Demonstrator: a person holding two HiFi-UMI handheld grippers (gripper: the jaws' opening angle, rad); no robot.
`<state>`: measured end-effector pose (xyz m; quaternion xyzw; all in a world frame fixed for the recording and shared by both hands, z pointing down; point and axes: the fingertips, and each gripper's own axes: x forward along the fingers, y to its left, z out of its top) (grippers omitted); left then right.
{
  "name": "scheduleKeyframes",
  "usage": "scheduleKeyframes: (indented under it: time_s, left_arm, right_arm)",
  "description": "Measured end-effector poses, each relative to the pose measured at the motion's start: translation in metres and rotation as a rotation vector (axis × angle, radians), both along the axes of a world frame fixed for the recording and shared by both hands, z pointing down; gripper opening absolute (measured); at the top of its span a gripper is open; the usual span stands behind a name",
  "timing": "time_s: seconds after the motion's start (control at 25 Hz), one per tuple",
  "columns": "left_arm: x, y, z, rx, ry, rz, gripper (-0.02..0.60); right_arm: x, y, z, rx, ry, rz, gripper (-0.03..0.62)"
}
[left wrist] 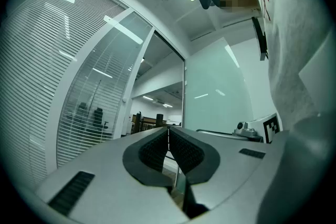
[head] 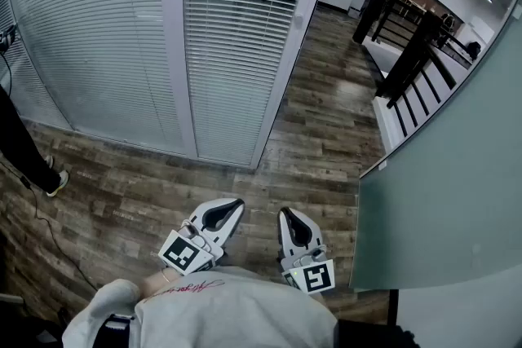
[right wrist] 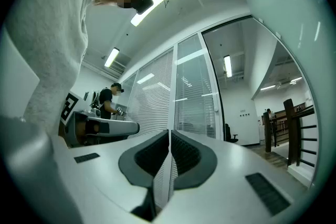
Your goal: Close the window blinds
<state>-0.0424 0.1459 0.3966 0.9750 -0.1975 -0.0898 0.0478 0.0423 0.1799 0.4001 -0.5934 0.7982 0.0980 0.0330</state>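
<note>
Facing a glass partition wall from a few steps back.

Surroundings, largest first:
- Window blinds (head: 90, 37) fill the wide left pane, slats horizontal and lying close. A second set (head: 236, 45) hangs in the narrower pane to the right, where dark chair shapes show through the slats.
- White upright frame post (head: 175, 37) stands between the two panes.
- Wood-plank floor (head: 326, 110) runs along the foot of the partition and off into a corridor at upper right.
- Frosted glass panel (head: 449, 175) stands close on the right, its edge just beside the right gripper.
- Dark wooden railing (head: 412, 53) borders the far side of the corridor.
- Bystander's dark trouser leg (head: 20, 147) and shoe (head: 55, 182) are at the left edge, near the foot of the wide pane.
- Thin cable (head: 49, 236) trails over the floor on the left.

Room to move: bare floor lies between the grippers and the blinds, with nothing standing on it. The right side is hemmed in by the frosted panel, the left by the bystander and the cable.

Grippers: both are low and close to the pale sweatshirt (head: 220, 310), well apart from the blinds, touching nothing.
- Left gripper (head: 228, 212): in its own view (left wrist: 168, 131) the jaws are closed, ribbed pads meeting at the tips, nothing between them.
- Right gripper (head: 290, 222): in its own view (right wrist: 169, 134) the jaws are closed pad to pad and empty.
</note>
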Motion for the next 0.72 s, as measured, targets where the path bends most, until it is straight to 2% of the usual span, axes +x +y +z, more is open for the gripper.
scheduleKeyframes:
  time_s: [0.48, 0.72]
  left_arm:
    - [-0.002, 0.008, 0.004, -0.019, -0.012, -0.021, 0.018]
    - [0.006, -0.004, 0.015, -0.015, -0.025, -0.018, 0.018]
  right_arm:
    - [-0.001, 0.003, 0.002, -0.008, -0.014, -0.016, 0.028]
    - [0.011, -0.008, 0.013, 0.006, -0.038, -0.012, 0.029]
